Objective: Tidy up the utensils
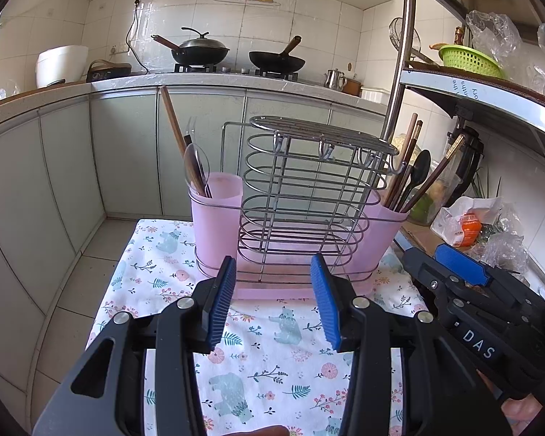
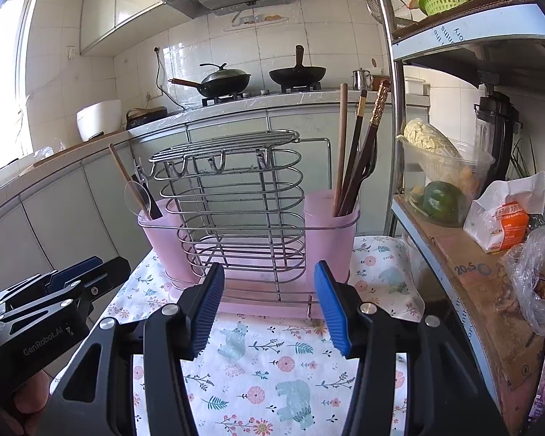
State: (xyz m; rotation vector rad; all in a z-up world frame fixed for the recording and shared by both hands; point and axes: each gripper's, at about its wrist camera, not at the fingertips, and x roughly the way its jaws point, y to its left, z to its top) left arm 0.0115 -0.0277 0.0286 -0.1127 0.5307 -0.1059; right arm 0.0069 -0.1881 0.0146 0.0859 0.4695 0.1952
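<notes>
**A:** What stood at the far left?

**B:** In the left wrist view, a pink cup (image 1: 214, 214) held a clear spoon (image 1: 196, 165), a brown chopstick (image 1: 172, 120) and what looked like a clear fork, all upright or leaning. That cup sat in the left end of the wire utensil rack (image 1: 301, 200).

**A:** And the rack itself?

**B:** It rested on a pink drip tray (image 1: 272, 292) on the floral cloth (image 1: 272, 370) that covered the table. Its middle wire section held nothing I could make out.

**A:** The left gripper?

**B:** The left gripper (image 1: 272, 305) hung above the cloth, just short of the tray, blue pads spread wide with nothing between them.

**A:** Further right?

**B:** A second pink cup (image 2: 332, 232) at the rack's right end held several dark chopsticks (image 2: 359, 152), a plain wooden one, and in the left view a black spoon (image 1: 419, 172).

**A:** And the right gripper?

**B:** The right gripper (image 2: 269, 305) pointed at the rack too, jaws wide and empty, clear of the tray. Right of everything stood a metal shelf (image 2: 454, 239) with a clear tub of vegetables (image 2: 443, 181) and plastic bags.
</notes>
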